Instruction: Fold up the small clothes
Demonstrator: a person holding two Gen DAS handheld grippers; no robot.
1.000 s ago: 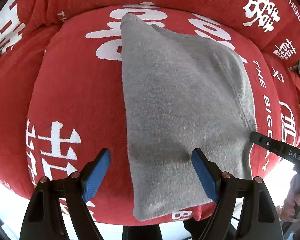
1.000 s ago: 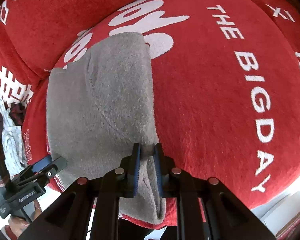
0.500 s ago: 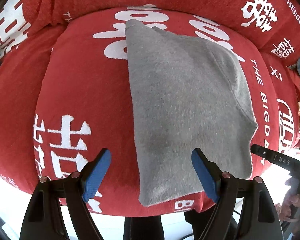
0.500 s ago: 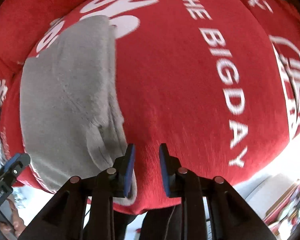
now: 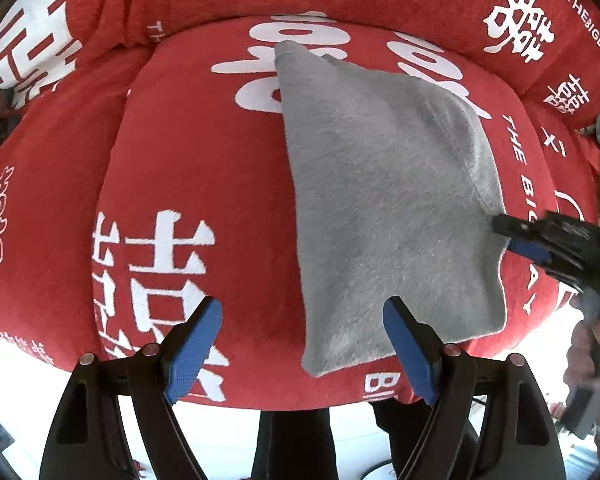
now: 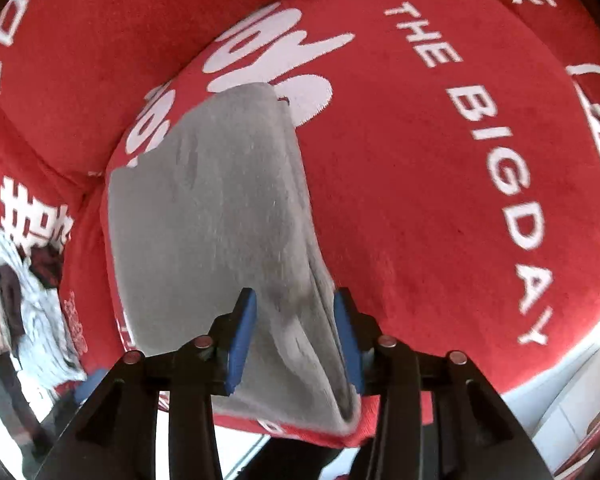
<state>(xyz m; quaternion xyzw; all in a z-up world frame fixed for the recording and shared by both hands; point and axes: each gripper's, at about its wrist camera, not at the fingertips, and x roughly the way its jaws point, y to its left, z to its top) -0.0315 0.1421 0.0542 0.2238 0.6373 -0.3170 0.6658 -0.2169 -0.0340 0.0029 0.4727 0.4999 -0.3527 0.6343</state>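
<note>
Grey folded garment [image 5: 384,200] lies flat on the red cushion [image 5: 188,160] w/ white lettering. Left wrist view: left gripper [image 5: 302,344] hangs above the garment's near edge, jaws wide, nothing between them — right gripper [image 5: 520,236] at the garment's right edge.

Right wrist view: right gripper [image 6: 296,332] straddles the garment's [image 6: 204,220] right fold, jaws opening, cloth between the pads but not pinched. Heap of other clothes [image 6: 28,292] left of the cushion [image 6: 420,180].
</note>
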